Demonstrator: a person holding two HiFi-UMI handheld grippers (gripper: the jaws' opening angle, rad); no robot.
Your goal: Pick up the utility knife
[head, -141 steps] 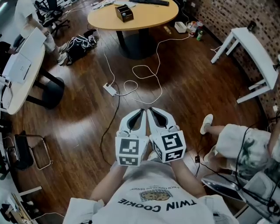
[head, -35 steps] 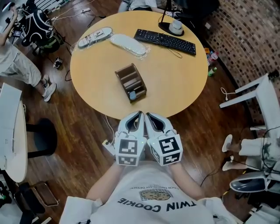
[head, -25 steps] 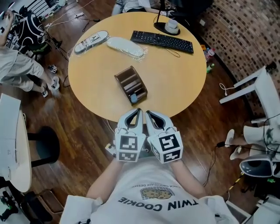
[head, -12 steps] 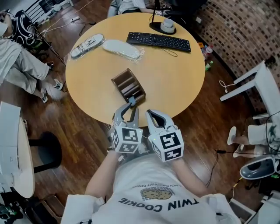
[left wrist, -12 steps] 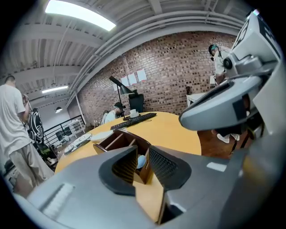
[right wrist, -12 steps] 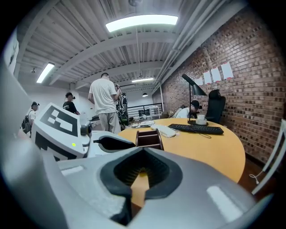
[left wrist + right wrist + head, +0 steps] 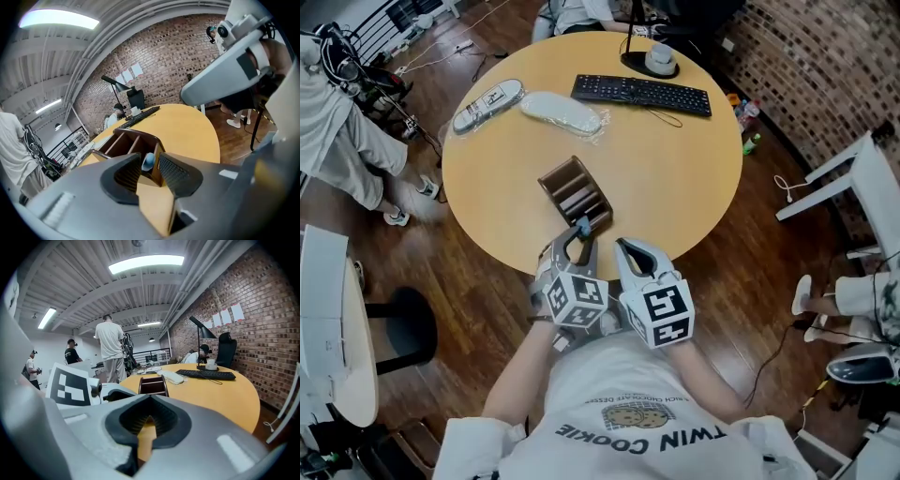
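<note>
A round wooden table (image 7: pixel 675 159) fills the middle of this brick-walled room, with a keyboard (image 7: pixel 642 92) on its far side and a brown organizer (image 7: pixel 575 192) close to the near edge. The utility knife (image 7: pixel 148 161) stands in the organizer's nearest compartment, blue end poking up. My left gripper (image 7: pixel 575 242) tilts down at it with its jaws opening wide. The blue end shows between them, with neither pad on it as far as I can tell (the wide lens makes the gap hard to judge). The right gripper (image 7: pixel 622 246) sits just beside it on the right, jaws together on nothing.

To do this well I'd ease the left forward until the pads straddle the handle below the blue end, clear of the compartment walls, then close and lift straight up. The organizer's near wall and the table edge are the tight spots. Above the box there is open room, and the right gripper should keep off to the right.
</note>
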